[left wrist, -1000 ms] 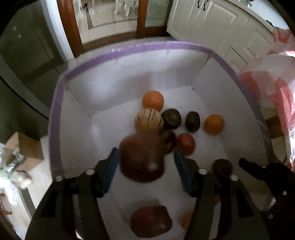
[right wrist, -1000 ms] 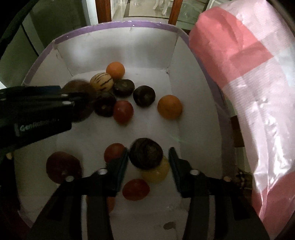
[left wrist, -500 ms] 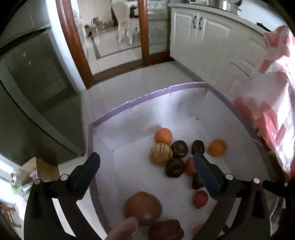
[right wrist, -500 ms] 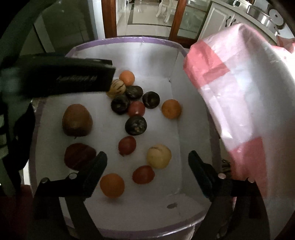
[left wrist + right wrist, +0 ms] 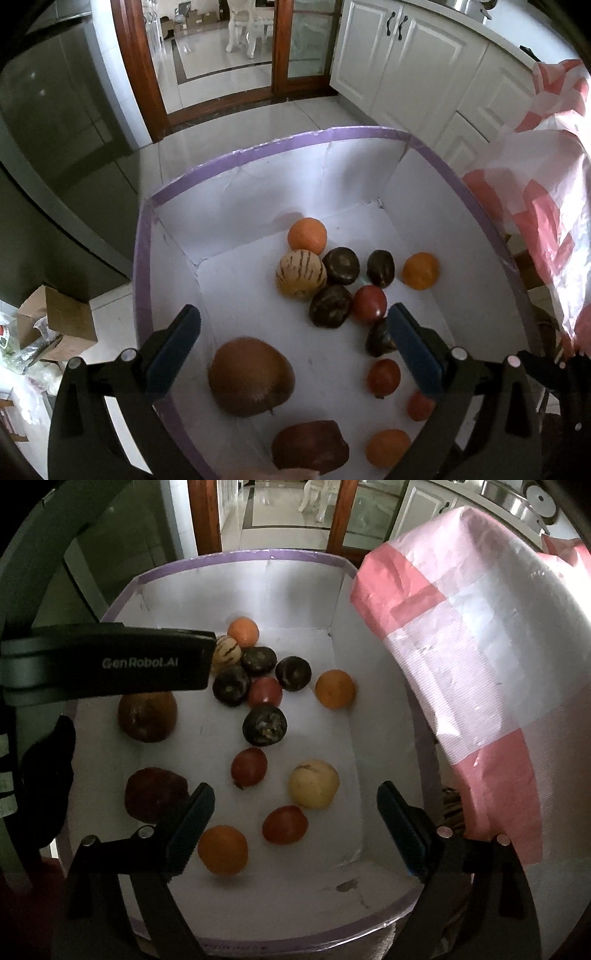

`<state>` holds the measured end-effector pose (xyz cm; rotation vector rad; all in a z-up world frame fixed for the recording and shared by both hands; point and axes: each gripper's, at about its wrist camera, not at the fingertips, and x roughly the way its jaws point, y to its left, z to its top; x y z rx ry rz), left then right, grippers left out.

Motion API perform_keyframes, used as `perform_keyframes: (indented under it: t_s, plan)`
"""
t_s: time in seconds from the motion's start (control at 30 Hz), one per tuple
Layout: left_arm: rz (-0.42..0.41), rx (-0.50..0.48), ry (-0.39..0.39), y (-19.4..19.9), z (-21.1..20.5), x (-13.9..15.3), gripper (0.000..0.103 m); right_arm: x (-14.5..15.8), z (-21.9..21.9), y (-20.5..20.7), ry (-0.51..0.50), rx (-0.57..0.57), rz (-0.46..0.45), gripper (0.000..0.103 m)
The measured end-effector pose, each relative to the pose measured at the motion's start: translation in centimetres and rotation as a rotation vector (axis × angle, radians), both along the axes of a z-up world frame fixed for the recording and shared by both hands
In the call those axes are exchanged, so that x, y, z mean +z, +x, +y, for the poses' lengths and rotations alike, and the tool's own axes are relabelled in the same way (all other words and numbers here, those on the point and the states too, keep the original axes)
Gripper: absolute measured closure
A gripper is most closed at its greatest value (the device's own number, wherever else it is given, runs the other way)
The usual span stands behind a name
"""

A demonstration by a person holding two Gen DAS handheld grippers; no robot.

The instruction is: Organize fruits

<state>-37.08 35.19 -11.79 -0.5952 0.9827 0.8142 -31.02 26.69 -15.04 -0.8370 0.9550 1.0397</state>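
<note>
dim indoor light, daylight from the far doorway, dark fisheye corners, curved edges, mostly sharp

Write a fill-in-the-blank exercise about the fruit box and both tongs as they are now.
1. Both the left tongs and the right tongs are ____ and hold nothing.
2. The rim of the white box is edged in ____ tape.
3. The striped melon touches the orange at the ____ end of the box.
4. The cloth beside the box is checked white and ____.

Missing words: open; purple; far; pink
</note>
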Motion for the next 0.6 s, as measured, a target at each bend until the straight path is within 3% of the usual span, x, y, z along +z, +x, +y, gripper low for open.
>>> perform_keyframes:
  t_s: [0.6]
  plan:
    - [-0.005, -0.005, -0.003, -0.05, 0.12, 0.49, 0.002, -0.35, -0.09, 0.13, -0.006, -0.009, 0.007, 0.016]
